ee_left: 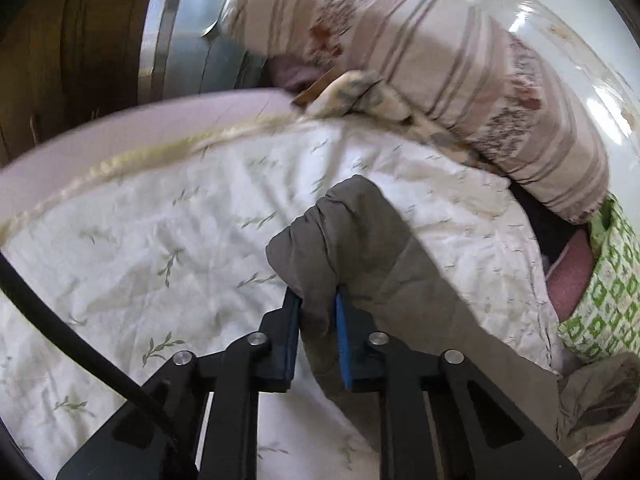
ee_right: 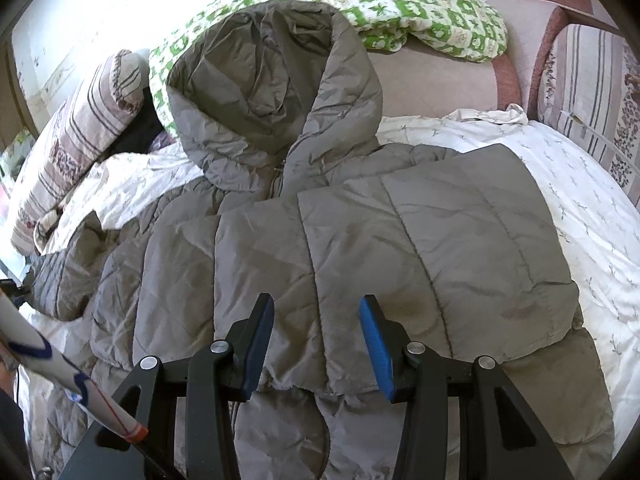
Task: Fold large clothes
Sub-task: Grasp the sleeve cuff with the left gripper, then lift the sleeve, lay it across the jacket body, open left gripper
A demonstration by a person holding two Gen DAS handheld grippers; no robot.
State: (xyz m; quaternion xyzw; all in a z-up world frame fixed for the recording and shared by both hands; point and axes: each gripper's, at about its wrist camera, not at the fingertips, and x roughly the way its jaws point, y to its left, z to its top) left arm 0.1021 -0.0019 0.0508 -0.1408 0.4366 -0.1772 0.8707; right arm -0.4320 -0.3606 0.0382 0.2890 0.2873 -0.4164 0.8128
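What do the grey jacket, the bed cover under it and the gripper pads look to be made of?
Grey jacket: thin synthetic shell, probably nylon or polyester, with padded filling; stitched quilted panels, faint sheen, fine crinkles. Bed cover: matte woven cotton-like cloth, creased, with a printed sprig pattern. Left gripper pads: blue, matte, likely rubber or foam on black arms; cannot tell which.

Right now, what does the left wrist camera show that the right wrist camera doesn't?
Left wrist only: the left tool shut on a bunched sleeve, and a black cable.

Right wrist only: the right tool open above the jacket, plus its hood and zipper.

Both: the white leaf-print sheet, the striped pillow and the green patterned pillow.
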